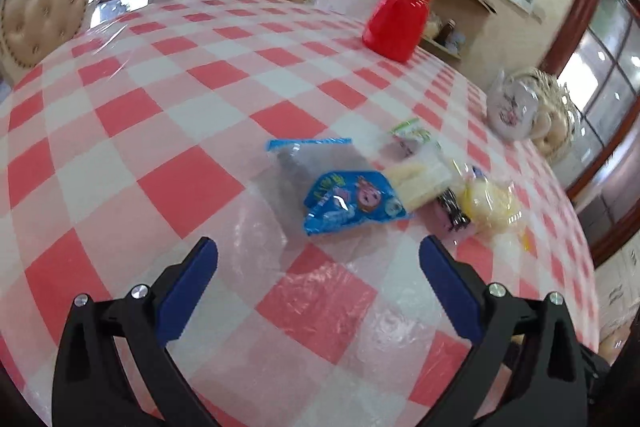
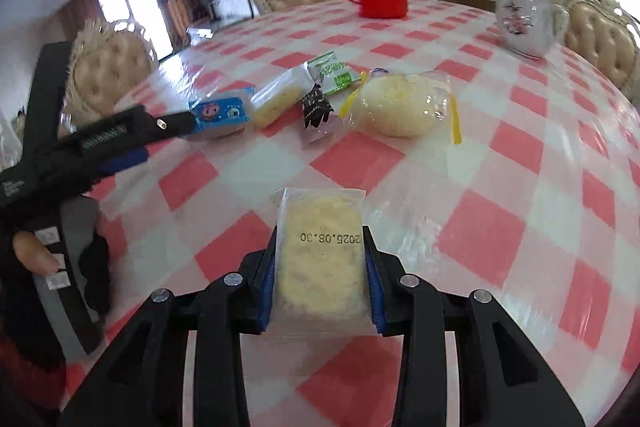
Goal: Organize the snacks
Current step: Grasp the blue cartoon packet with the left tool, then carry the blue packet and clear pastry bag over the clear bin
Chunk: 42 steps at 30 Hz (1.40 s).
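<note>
Grip looks sound: your right gripper is pinching the clear-wrapped cracker packet by its two long sides, both blue pads pressed against the wrapper, and the packet's far end sticks out past the fingertips over the checked table. Keep the squeeze light, since the biscuit inside would likely crack, and carry it flat, not tilted. Further in toward the middle of the table lies the rest of the snacks in a loose row: the blue packet, a second cracker packet, the green packet, a dark wrapper and the pale bun in its bag. I'd set yours beside its twin. Your left gripper hovers spread wide and empty, just short of the blue packet.
</note>
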Tool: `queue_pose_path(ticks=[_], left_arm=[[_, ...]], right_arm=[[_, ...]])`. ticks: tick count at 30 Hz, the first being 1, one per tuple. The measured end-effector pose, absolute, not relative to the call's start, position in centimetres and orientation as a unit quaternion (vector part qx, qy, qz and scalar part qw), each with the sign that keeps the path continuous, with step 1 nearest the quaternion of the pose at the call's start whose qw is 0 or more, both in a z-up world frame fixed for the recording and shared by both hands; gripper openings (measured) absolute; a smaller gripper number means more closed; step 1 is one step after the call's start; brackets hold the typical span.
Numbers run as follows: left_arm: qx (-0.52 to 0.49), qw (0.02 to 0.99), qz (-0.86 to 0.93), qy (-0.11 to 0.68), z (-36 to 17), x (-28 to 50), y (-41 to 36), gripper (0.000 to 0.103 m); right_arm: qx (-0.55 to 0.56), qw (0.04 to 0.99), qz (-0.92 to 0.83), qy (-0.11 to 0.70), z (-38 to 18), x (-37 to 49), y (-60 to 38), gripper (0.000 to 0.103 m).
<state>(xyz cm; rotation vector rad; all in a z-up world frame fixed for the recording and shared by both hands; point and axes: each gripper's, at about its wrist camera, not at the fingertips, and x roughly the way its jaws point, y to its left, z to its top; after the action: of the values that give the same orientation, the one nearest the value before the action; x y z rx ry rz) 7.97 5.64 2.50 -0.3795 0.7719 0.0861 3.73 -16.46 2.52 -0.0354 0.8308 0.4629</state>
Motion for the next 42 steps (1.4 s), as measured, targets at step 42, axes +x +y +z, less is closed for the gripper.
queue_pose_path(ticks=[42], left_arm=[[-0.12, 0.914, 0.062, 0.384, 3.1, 11.9, 8.3, 0.061]], right_arm=[[0.094, 0.88, 0.225, 0.408, 1.9, 5.0, -20.0, 0.037]])
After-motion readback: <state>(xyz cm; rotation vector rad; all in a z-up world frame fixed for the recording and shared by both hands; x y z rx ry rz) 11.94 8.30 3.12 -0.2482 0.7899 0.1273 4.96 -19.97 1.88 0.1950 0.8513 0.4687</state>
